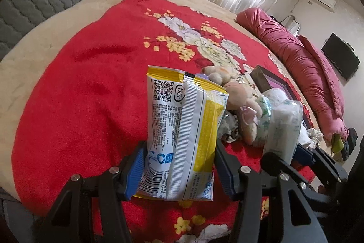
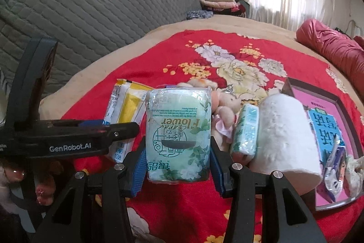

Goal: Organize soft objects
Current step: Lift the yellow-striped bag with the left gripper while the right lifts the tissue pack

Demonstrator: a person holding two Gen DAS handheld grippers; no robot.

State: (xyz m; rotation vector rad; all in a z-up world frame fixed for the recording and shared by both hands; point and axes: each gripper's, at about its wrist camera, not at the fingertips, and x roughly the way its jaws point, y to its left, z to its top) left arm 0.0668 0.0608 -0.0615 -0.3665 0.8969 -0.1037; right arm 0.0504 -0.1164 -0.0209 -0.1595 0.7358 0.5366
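Observation:
My left gripper (image 1: pixel 179 170) is shut on a yellow and white packet (image 1: pixel 184 129) with a barcode, held upright above the red flowered blanket (image 1: pixel 91 92). My right gripper (image 2: pixel 177 165) is shut on a pale green tissue pack (image 2: pixel 178 133) printed "Flower". In the right wrist view the yellow packet (image 2: pixel 127 111) and the left gripper's black body (image 2: pixel 68 138) are at the left. A plush toy (image 2: pixel 224 111) lies behind the tissue pack. A small green tissue pack (image 2: pixel 245 131) and a white paper roll (image 2: pixel 286 136) stand to its right. The held tissue pack (image 1: pixel 284 126) also shows at the right of the left wrist view.
A dark tray with a pink lining (image 2: pixel 327 129) holds packets and a cloth at the right. A crimson quilt (image 1: pixel 302 65) lies along the bed's far side. A grey quilted headboard (image 2: pixel 91 15) stands behind, with folded clothes (image 2: pixel 218 1) beside it. A hand (image 2: pixel 13 174) shows at the lower left.

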